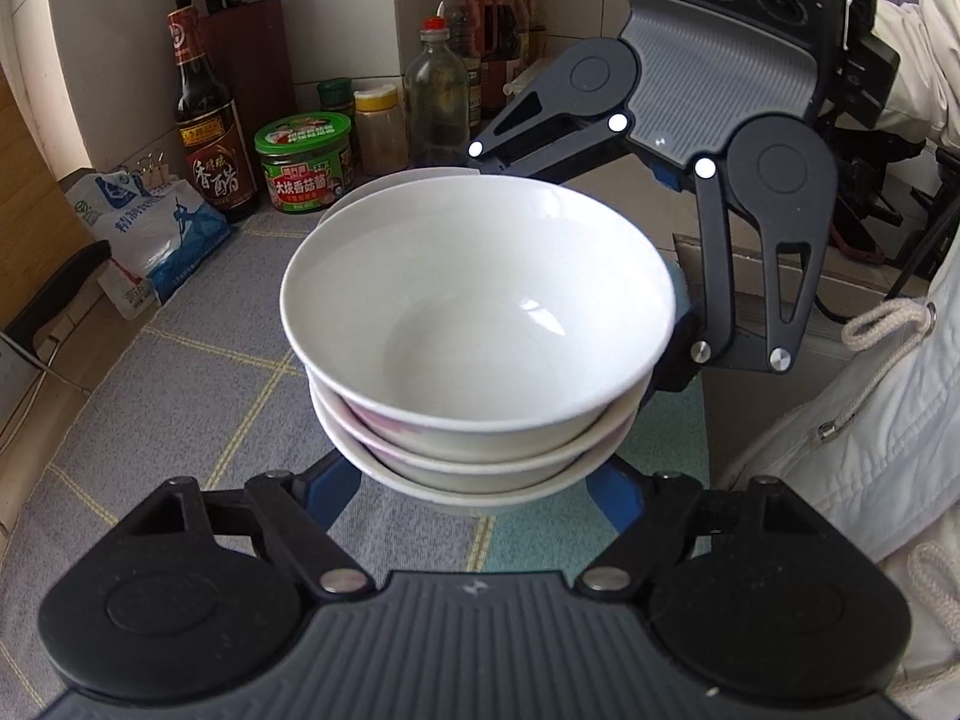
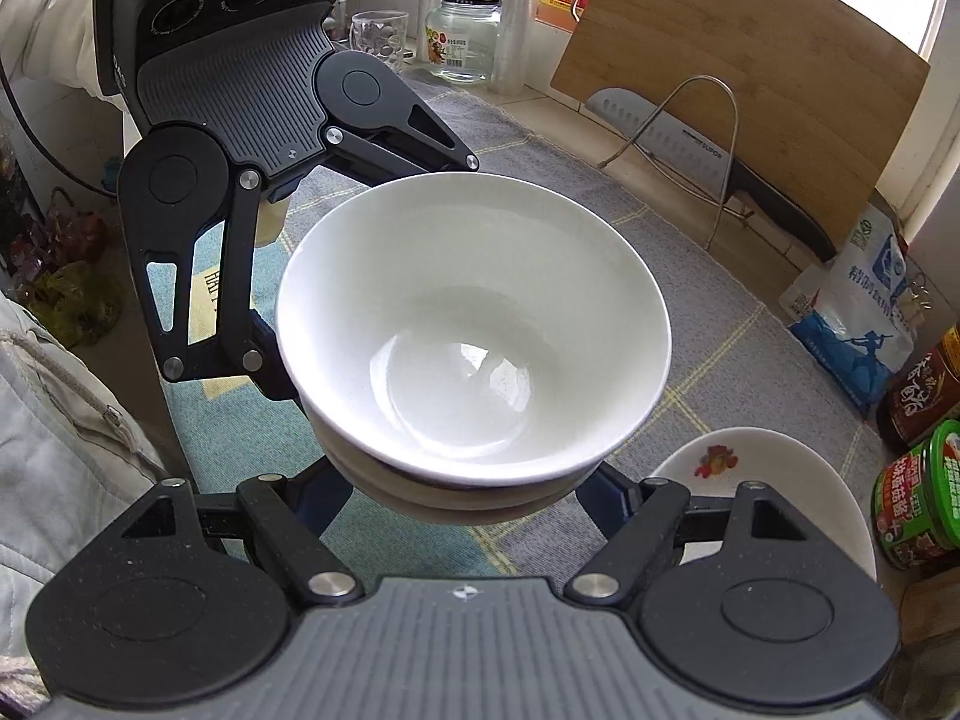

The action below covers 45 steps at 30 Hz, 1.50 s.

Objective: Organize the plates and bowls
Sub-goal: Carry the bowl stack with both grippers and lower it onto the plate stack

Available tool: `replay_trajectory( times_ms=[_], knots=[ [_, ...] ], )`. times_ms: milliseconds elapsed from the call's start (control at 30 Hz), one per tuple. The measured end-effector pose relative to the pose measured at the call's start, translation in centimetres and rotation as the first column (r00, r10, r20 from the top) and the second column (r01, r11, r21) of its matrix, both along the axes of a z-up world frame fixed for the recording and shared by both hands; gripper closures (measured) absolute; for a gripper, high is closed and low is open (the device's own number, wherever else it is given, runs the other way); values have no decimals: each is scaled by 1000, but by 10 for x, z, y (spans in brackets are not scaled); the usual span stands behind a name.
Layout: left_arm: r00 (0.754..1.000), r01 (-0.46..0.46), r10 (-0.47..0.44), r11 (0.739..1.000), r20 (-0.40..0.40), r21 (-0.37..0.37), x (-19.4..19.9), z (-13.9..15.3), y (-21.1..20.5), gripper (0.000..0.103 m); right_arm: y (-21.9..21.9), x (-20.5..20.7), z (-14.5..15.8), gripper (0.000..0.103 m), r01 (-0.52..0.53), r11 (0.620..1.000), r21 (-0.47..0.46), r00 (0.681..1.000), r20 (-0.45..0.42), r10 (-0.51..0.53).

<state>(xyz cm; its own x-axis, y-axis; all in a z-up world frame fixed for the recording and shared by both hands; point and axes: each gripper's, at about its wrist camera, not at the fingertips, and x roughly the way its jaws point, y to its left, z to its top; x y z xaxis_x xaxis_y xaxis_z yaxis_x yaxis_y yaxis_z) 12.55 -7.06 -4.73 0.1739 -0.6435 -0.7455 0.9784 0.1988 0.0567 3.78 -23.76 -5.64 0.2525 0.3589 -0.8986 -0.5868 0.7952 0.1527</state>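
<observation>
Both your left hand-held gripper [image 1: 474,498] and right hand-held gripper [image 2: 462,498] clamp the bowls [image 1: 480,324]: glazed, slippery, breakable, so hold beneath the rims.

Glossy white ceramic bowls [image 1: 480,312], matt black plastic gripper [image 1: 474,501], apparently woven checked cloth [image 1: 198,324]

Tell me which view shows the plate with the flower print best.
The right wrist view: the flowered plate lies on the cloth at lower right, its print visible, partly behind the right gripper. In the left wrist view only a white rim shows behind the bowl stack, possibly that plate.
</observation>
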Motion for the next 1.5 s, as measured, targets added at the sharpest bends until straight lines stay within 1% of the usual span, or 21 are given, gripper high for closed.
replay_trajectory(
  times_ms=[367,633,800,1100,1500],
  knots=[
    [996,78,-77,997,33,-18,17,7,-61,22,-59,-8,6,19,73,996,-55,997,30,-71],
    [990,140,-139,990,39,-23,32,1,-100,22,-92,-16,1,19,135,987,-85,991,27,-133],
    [986,161,-160,987,45,-16,42,-5,-119,22,-106,-17,-5,19,159,982,-100,987,21,-158],
    [986,163,-162,987,49,-7,63,-14,-139,22,-126,-6,-19,19,178,978,-111,984,17,-177],
    [987,153,-153,988,45,16,77,-23,-149,22,-131,5,-32,19,185,977,-106,983,3,-185]
  ],
)
